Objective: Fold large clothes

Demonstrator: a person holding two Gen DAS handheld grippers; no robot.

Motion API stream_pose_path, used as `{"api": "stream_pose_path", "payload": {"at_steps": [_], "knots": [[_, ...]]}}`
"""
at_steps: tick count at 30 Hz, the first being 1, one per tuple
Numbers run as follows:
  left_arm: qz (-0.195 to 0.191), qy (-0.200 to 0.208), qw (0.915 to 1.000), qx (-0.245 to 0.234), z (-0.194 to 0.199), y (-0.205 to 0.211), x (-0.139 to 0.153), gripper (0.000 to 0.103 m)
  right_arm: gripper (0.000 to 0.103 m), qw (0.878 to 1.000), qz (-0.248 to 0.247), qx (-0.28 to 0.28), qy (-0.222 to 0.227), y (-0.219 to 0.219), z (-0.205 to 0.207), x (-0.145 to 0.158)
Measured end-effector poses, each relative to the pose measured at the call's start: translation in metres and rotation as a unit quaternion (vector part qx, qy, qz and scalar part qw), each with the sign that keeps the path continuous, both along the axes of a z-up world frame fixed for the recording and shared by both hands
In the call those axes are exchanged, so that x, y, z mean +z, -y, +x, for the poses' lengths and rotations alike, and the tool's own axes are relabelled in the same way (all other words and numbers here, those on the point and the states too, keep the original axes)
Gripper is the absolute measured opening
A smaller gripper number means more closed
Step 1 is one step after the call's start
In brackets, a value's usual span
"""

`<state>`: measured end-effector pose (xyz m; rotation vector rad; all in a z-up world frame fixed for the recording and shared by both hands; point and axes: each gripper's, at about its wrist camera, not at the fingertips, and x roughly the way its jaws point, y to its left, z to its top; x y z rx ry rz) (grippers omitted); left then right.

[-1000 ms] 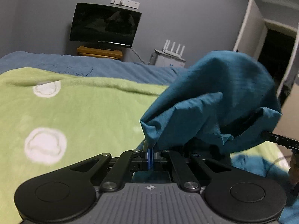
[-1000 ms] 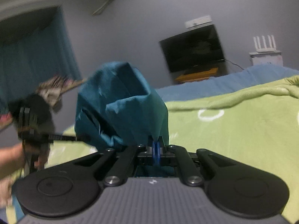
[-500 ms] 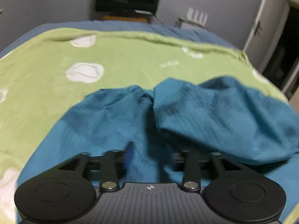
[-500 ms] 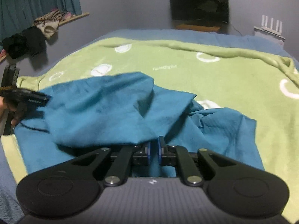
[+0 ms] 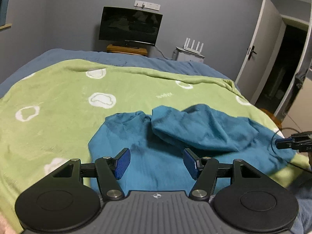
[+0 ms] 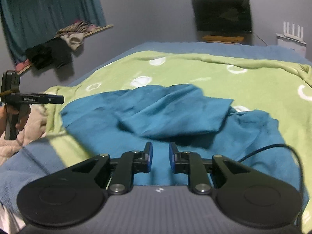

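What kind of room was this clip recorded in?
Most likely a home bedroom: a wide bed under a green fleece blanket with white cloud shapes, a black flat television on a low wooden stand, and dark teal window curtains.

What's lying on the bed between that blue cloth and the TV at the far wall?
In the left wrist view, bare green blanket with white ring shapes, then a strip of blue bedcover, separates the teal garment from the TV.
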<state>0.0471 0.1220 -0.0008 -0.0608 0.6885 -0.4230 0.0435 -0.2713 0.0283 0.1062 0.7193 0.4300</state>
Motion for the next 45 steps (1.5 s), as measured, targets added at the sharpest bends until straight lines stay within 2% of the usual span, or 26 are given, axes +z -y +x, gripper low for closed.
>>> {"api": "stream_pose_path", "payload": {"at_steps": [3,4,6,9,13,17,19,23,26,28,30,33,38,41,45], "knots": [[0.012,0.001,0.9999,-0.009,-0.02,0.011,0.002,0.066,0.016,1.0,-0.008,-0.002,0.015,-0.017,-0.011,0.006],[0.013,0.003,0.9999,-0.011,-0.028,0.016,0.007,0.066,0.019,0.999,-0.015,-0.012,0.028,-0.021,-0.011,0.01],[0.009,0.009,0.9998,-0.016,-0.024,0.029,0.003,0.067,0.031,0.997,-0.031,-0.04,0.052,-0.03,0.0,0.013],[-0.001,0.011,0.9996,-0.027,-0.011,0.058,-0.007,0.067,0.032,0.994,-0.021,-0.084,0.065,-0.04,0.029,0.011],[0.004,0.017,0.9992,-0.035,0.007,0.09,-0.022,0.067,0.032,0.993,-0.039,-0.107,0.03,-0.064,0.073,-0.015],[-0.008,0.001,0.9996,-0.029,0.018,0.102,-0.033,0.067,0.032,0.99,-0.073,-0.098,-0.076,-0.08,0.092,-0.056],[-0.005,-0.003,0.9996,-0.027,0.02,0.101,-0.036,0.067,0.032,0.99,-0.088,-0.085,-0.077,-0.082,0.085,-0.065],[0.01,-0.008,0.9998,-0.014,0.027,0.086,-0.036,0.07,0.033,0.992,-0.032,-0.111,-0.044,-0.053,0.065,-0.043],[0.023,-0.001,0.9997,0.006,0.042,0.071,-0.03,0.072,0.034,0.986,-0.012,-0.164,-0.011,-0.017,0.057,-0.022],[0.037,0.008,0.999,0.025,0.057,0.065,-0.025,0.077,0.043,0.978,-0.006,-0.206,0.0,0.01,0.06,-0.011],[0.048,0.015,0.9979,0.041,0.076,0.061,-0.022,0.079,0.052,0.968,-0.023,-0.25,-0.001,0.036,0.069,-0.006],[0.052,0.013,0.9967,0.061,0.106,0.054,-0.022,0.079,0.053,0.952,-0.04,-0.303,-0.016,0.071,0.084,-0.011],[0.053,0.003,0.9915,0.119,0.167,0.033,-0.023,0.079,0.053,0.936,-0.059,-0.345,-0.036,0.109,0.104,-0.024],[0.087,-0.007,0.9883,0.125,0.196,0.034,-0.031,0.079,0.056,0.936,-0.053,-0.346,-0.045,0.12,0.114,-0.032],[0.135,-0.023,0.9846,0.109,0.219,0.047,-0.053,0.079,0.057,0.943,-0.051,-0.324,-0.056,0.121,0.133,-0.049]]}}
